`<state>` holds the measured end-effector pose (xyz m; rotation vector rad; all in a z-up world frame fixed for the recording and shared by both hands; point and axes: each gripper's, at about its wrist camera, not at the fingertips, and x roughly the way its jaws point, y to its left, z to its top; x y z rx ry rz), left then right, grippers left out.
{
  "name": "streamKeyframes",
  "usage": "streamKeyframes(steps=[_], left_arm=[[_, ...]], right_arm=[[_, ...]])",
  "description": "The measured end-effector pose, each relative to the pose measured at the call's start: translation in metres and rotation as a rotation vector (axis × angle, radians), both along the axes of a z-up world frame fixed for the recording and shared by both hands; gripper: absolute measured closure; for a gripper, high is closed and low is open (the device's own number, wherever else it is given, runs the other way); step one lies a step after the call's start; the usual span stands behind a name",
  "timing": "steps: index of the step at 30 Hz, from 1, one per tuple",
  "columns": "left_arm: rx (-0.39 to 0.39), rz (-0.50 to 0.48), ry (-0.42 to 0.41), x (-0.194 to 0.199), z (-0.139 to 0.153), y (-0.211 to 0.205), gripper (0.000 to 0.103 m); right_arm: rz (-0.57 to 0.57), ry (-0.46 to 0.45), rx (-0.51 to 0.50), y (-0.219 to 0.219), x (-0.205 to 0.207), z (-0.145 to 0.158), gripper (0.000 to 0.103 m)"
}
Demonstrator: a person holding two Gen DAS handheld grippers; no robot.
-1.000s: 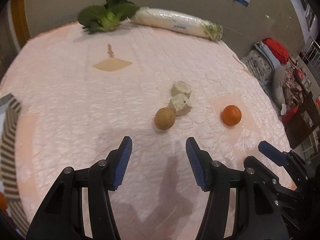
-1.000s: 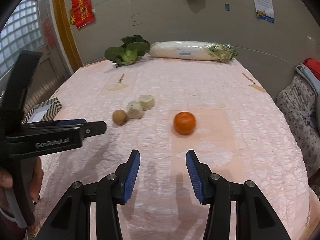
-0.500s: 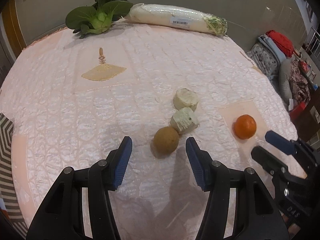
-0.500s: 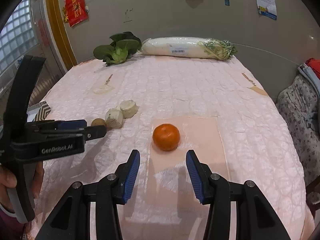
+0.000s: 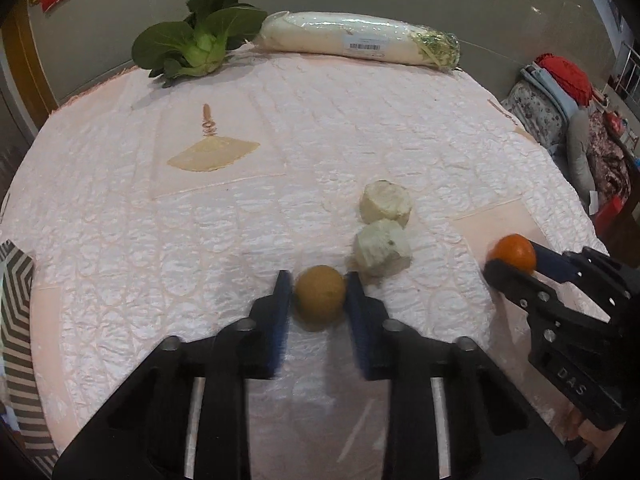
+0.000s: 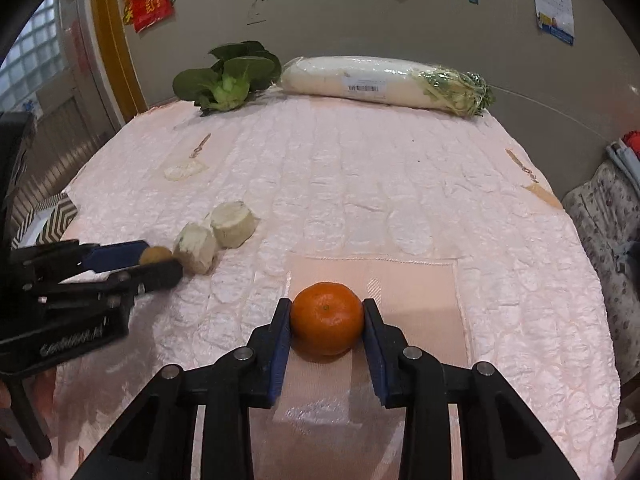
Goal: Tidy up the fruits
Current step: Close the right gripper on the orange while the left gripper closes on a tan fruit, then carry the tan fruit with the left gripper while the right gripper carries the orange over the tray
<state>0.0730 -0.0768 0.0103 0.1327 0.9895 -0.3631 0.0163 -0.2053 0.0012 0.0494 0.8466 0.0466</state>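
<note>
Two tools reach low and nearly level over a table (image 6: 400,184) covered in a pale pink, crinkled quilted cloth, each pointing toward the far wall. Farthest ahead of both lies the longest item, a white radish (image 6: 380,80) wrapped in clear plastic with a barcode label, its trimmed green top at the right end. Just left of it sits a leafy green bok choy (image 6: 228,76), dark leaves fanning from a pale stem base. The right tool (image 6: 325,318) has its blue-padded fingers close on either side of a round, glossy orange (image 6: 326,318) that rests on a smooth peach patch of the cloth; the pads look to touch the peel. Ahead and to the left of it lie two stubby, off-white cut chunks (image 6: 216,232), rough-skinned and touching each other. The left tool (image 5: 319,298), black-framed, brackets a small, dull brown, round fruit (image 5: 320,298) between its blue pads, narrowed to the fruit's width, with one chunk just beside its right finger.
</note>
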Motion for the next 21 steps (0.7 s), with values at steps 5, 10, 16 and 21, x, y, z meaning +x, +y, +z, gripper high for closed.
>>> streamKeyframes(steps=[5, 10, 16, 21], left_arm=[[-0.021, 0.025, 0.014, -0.012, 0.005, 0.012, 0.079], [-0.024, 0.05, 0.003, -0.035, 0.015, 0.029, 0.078], [-0.039, 0.058, -0.005, -0.066, 0.027, 0.048, 0.079], [-0.05, 0.08, -0.025, -0.085, 0.037, 0.066, 0.079]], right_arm=[[-0.001, -0.016, 0.027, 0.002, -0.016, 0.005, 0.07], [0.013, -0.048, 0.051, 0.019, -0.041, 0.015, 0.07], [0.033, -0.073, 0.054, 0.049, -0.065, 0.025, 0.07], [0.045, -0.082, 0.057, 0.071, -0.077, 0.031, 0.07]])
